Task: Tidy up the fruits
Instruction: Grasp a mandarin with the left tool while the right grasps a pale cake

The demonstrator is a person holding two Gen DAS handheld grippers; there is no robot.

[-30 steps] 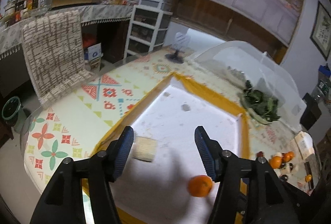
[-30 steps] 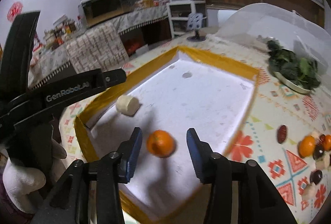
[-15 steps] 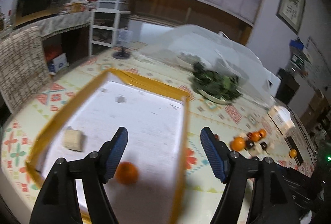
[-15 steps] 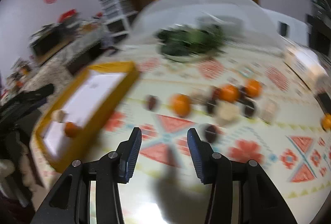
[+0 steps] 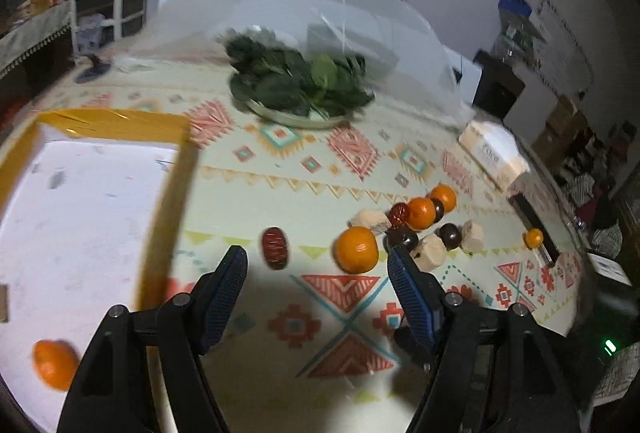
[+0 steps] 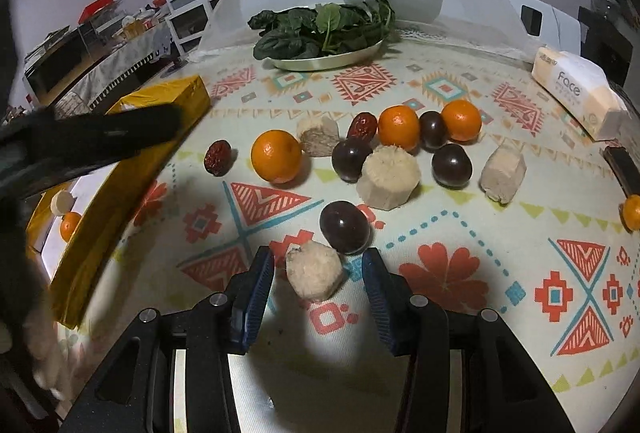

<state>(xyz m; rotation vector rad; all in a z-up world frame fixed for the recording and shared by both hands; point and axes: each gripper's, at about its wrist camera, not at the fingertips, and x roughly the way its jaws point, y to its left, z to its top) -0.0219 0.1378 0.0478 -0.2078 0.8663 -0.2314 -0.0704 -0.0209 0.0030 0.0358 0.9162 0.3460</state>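
tabletop (image 6: 460,317): we see bare cloth near us | yellow box (image 6: 120,177) at left edge | right claw (image 6: 318,275) open around pale chunk (image 6: 316,271), not squeezing | left claw (image 5: 318,273) open, empty

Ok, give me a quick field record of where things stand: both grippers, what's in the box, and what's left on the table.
left gripper: open, empty, over the tablecloth
right gripper: open, straddling a pale cut chunk, pads not touching it
box: one orange and one pale chunk inside
loose on cloth: oranges, dark round fruits, red dates, pale chunks
nearest loose orange: beside a red date
background: plate of greens, tissue pack
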